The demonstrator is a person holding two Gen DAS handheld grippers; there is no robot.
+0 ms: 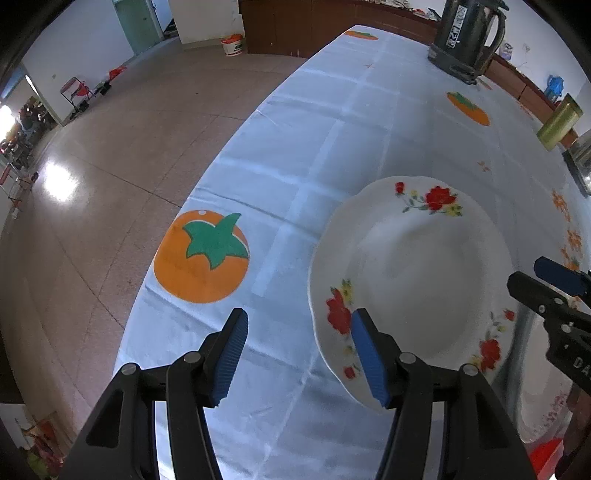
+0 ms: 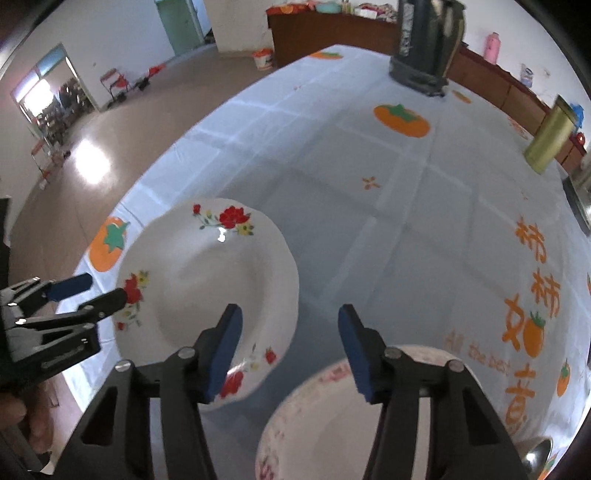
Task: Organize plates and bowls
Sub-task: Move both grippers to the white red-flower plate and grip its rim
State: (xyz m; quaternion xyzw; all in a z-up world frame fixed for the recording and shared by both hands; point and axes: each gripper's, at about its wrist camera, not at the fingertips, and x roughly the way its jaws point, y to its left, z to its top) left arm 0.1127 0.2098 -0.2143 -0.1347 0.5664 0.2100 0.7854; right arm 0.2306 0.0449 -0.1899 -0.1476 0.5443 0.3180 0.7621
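Blue pads of the left gripper (image 1: 299,356) right up close at the bottom of the left wrist view, spread wide, holding nothing. Right-hand pad (image 1: 369,363) over the near rim of the white flowered plate (image 1: 417,273); cannot tell if touching. Other pad over bare cloth. Plate sits in the lower right of that view, close to the table edge (image 1: 162,266) that runs from bottom middle up to the top. Big brown floor (image 1: 110,147) past that edge on the left. Lots of free tablecloth (image 1: 332,147) above the plate, up to the dark kettle (image 1: 467,35) at the top right and a gold can (image 1: 559,122) at the right side.

Right gripper (image 2: 290,350) at the bottom of the right wrist view, partly open, gripping nothing. Left pad (image 2: 223,352) over the plate's right rim, right pad (image 2: 354,352) over the far rim of a white bowl (image 2: 325,424) with pink marks, at the bottom middle. Plate and bowl just beside each other, a thin strip of cloth between.
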